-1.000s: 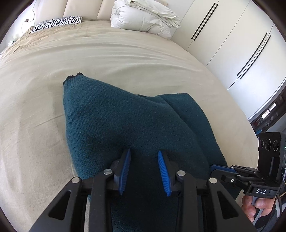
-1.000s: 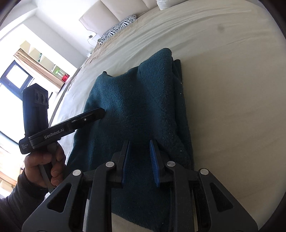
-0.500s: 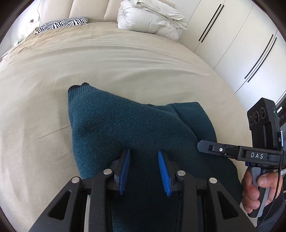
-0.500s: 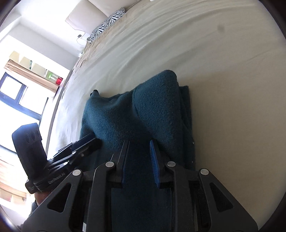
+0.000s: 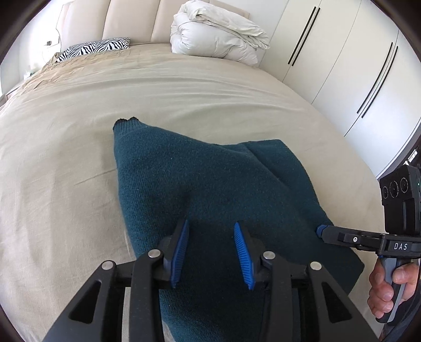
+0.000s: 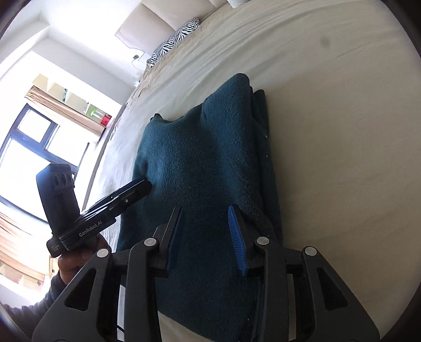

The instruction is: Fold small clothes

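Teal knitted sweater [image 5: 210, 184], partly folded, is being left humped mid-bed [image 5: 65, 157]; flattening is judged outstanding. Left gripper [image 5: 211, 250] and right gripper [image 6: 208, 236] are being held apart, empty, above it.

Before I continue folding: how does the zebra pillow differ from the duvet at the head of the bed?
The zebra pillow is black-and-white striped; the duvet is plain white. The zebra pillow lies low and flat; the duvet is bundled into a tall, puffy heap. The zebra pillow is at the left, the duvet nearer the wardrobe. Both lie by the headboard, well clear of the sweater.
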